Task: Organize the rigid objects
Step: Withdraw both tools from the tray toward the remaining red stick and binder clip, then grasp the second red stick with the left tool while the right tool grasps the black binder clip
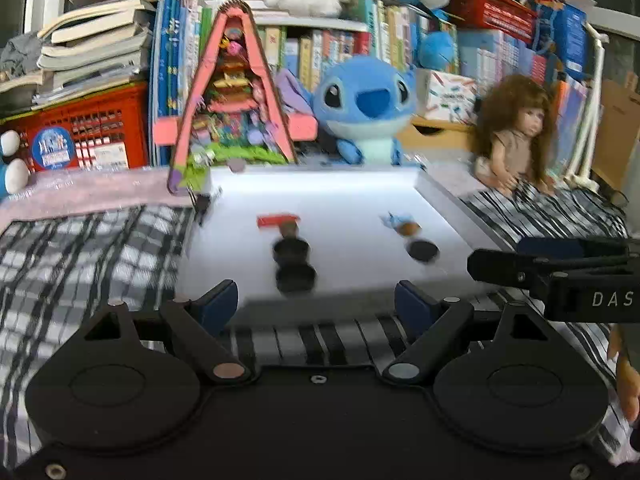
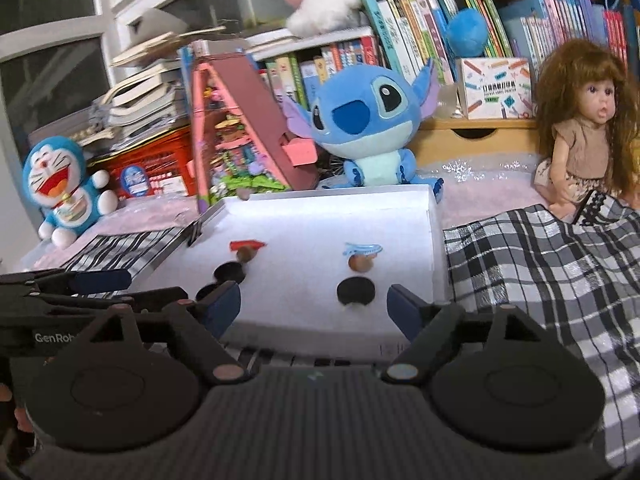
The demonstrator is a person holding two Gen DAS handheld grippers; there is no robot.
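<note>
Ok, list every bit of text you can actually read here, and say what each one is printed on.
"DAS", cut off at the frame edge, on the right gripper body, seen from the left wrist.
"GenRob", cut off, on the left gripper body, seen from the right wrist.
Book spines, the red crate's label and the pencil-print box: too small or blurred to read.

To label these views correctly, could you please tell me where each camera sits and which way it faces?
Left wrist: on the left hand-held gripper, facing the white tray; its open fingers show, the right hand-held gripper entering at right.
Right wrist: on the right hand-held gripper, facing the tray from farther right; the left one shows at left.
Shared: the tray, the black discs, the Stitch plush, the doll.
</note>
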